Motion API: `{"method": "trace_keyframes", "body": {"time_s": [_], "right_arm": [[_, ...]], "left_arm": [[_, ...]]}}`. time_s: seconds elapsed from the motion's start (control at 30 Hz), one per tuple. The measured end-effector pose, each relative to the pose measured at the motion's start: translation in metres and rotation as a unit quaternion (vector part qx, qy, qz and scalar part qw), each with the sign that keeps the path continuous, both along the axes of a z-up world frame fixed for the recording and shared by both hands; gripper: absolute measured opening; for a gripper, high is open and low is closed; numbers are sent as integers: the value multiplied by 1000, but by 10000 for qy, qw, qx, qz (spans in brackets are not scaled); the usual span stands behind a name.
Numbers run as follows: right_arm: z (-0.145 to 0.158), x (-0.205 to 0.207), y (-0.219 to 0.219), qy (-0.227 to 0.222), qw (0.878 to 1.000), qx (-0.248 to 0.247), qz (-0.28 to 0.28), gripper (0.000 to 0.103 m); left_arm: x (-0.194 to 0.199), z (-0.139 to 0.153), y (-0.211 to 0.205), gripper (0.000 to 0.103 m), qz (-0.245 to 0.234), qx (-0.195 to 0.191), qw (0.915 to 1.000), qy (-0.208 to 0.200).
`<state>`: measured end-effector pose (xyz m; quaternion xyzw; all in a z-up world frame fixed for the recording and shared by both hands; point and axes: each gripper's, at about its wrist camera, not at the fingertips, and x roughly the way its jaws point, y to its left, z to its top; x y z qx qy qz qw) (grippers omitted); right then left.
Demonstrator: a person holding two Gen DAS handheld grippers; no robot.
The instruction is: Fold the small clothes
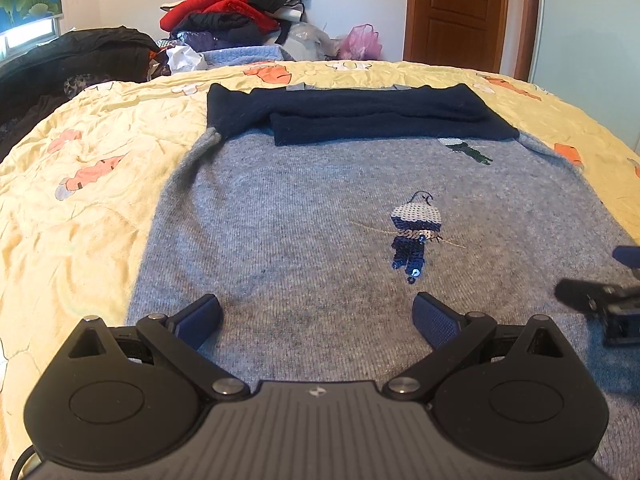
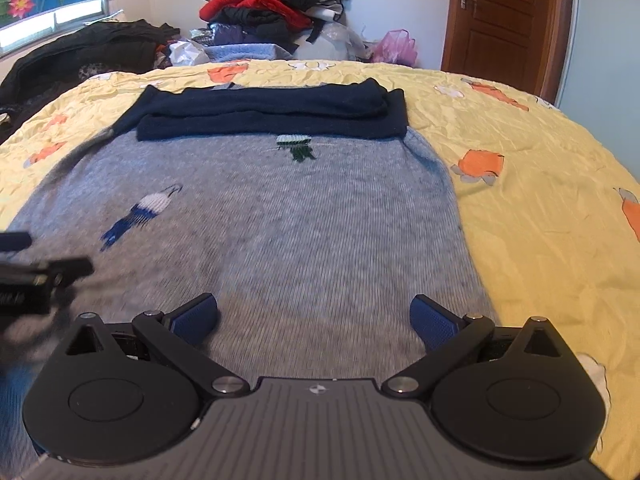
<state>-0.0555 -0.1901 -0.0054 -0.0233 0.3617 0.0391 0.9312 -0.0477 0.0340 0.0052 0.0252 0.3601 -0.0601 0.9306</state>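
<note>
Both claws gape wide and grip nothing: the left gripper (image 1: 318, 312) and right gripper (image 2: 314, 312) hang over the near end of a grey sweater (image 1: 300, 208) spread across the yellow quilt (image 2: 520, 140), navy sleeves (image 1: 360, 114) folded across its far end. Only the right view shows the quilt's right edge.

A grey knitted sweater (image 1: 300, 220) lies spread flat on the yellow bedspread (image 1: 80, 184), its body smooth and wide. Its two navy sleeves (image 1: 360, 116) are folded across the far end, stacked one over the other in a neat band. Two sequinned figures decorate the grey front: a white and navy one (image 1: 414, 236) near the middle, and a smaller green one (image 1: 468, 150) just below the sleeves.
</note>
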Motion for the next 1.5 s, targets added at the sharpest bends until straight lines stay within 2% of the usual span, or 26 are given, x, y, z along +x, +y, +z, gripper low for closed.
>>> {"method": "trace_keyframes", "body": {"time_s": [0.37,0.67,0.83,1.07,1.33,1.5], "right_arm": [[-1,-3,0,-21,10000,-18,15,103],[-1,-3,0,-22,10000,-18,14,103],[-1,-4,0,-23,10000,-19,14,103],[0,-4,1,-15,10000,-26,2,103],[1,-29,-1,-16,10000,-13,16,103],[1,-44,-2,-60,10000,-13,61,103]], "left_arm": [[-1,1,1,103,28,11,10000,11],[-22,3,-1,103,124,68,9998,121],[-31,-2,0,103,129,29,9999,-95],[-31,-2,-2,103,113,15,9999,-113],[-31,-2,-2,103,115,17,9999,-103],[-33,1,-3,103,224,0,9997,58]]}}
